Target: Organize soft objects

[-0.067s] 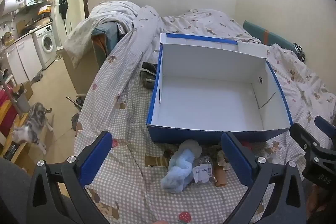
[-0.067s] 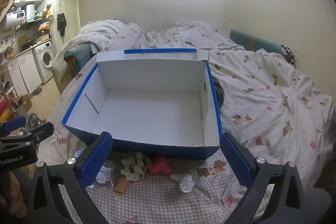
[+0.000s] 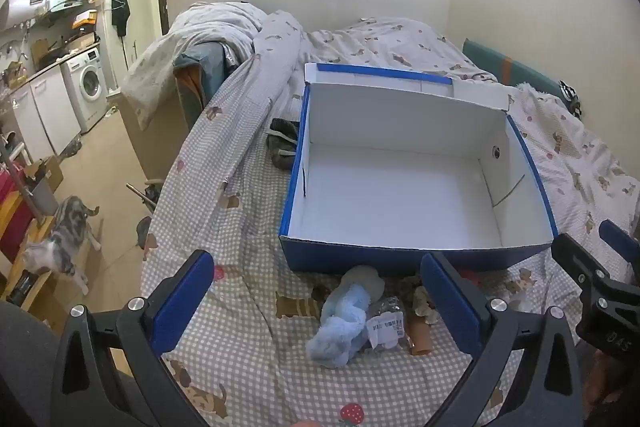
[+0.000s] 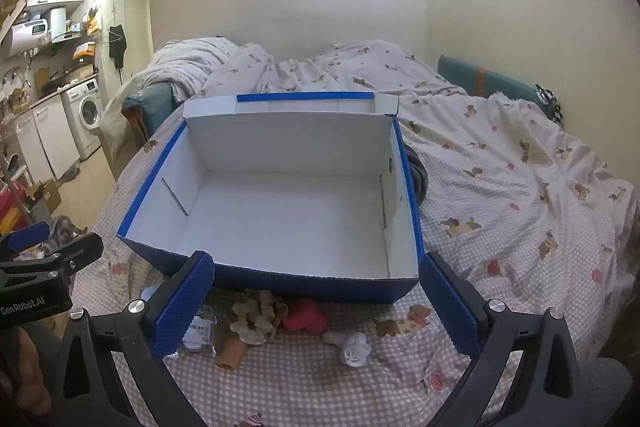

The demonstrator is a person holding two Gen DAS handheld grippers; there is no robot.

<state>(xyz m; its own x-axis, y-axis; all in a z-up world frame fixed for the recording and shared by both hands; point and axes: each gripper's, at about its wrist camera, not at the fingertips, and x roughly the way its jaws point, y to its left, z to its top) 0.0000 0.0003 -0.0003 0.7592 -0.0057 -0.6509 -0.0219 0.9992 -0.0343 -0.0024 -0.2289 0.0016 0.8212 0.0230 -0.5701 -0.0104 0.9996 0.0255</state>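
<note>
Both the left gripper (image 3: 316, 301) and the right gripper (image 4: 316, 301) were held with jaws spread wide and nothing gripped, above a checked bedspread (image 4: 500, 195). Just ahead, a light-blue plush (image 3: 342, 323), a labelled packet (image 3: 386, 323), a cream plush (image 4: 256, 317), a pink toy (image 4: 306, 319) and a white toy (image 4: 354, 349) were strewn against the near wall of a blue box (image 3: 400, 259), whose white interior was left unoccupied. Further off, a crumpled duvet (image 3: 208, 39) was seen at the wall, and a cat (image 3: 60, 243) and washing machine (image 3: 90, 87) on the left.

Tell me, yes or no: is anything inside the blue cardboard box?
No, the blue cardboard box shows only its bare white floor.
</note>
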